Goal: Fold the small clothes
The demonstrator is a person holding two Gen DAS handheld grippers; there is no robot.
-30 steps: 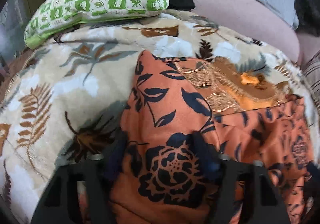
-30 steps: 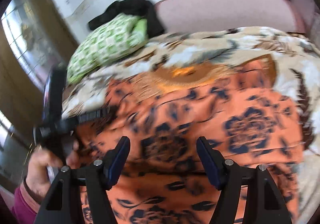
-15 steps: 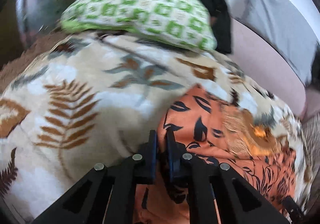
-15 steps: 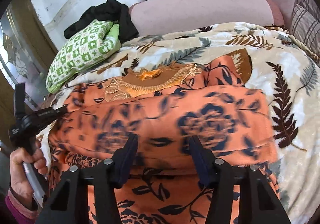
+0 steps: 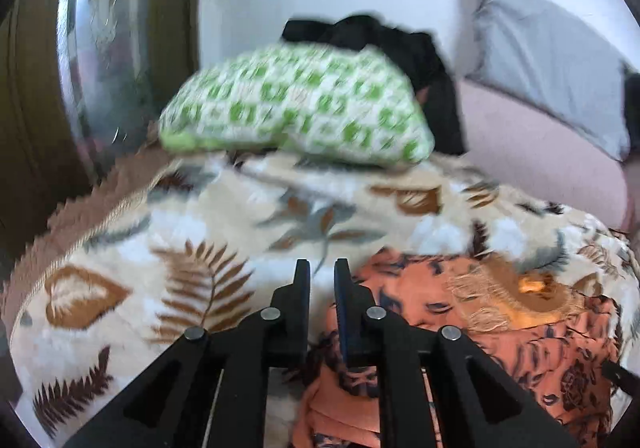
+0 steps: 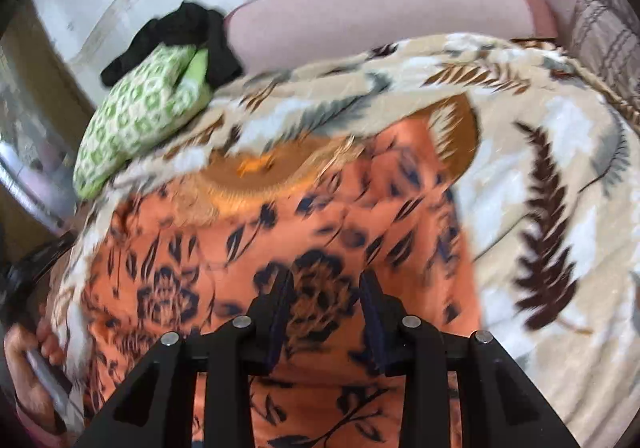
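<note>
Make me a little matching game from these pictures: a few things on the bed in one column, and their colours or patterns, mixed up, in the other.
Things:
1. cushion
2. garment under the right gripper
3. blanket
4. bundle of cloth behind the cushion

Looks:
A. black
B. cream with brown and grey leaves
C. green and white checks
D. orange with dark blue flowers

Pairs: 1-C, 2-D, 3-B, 4-A
</note>
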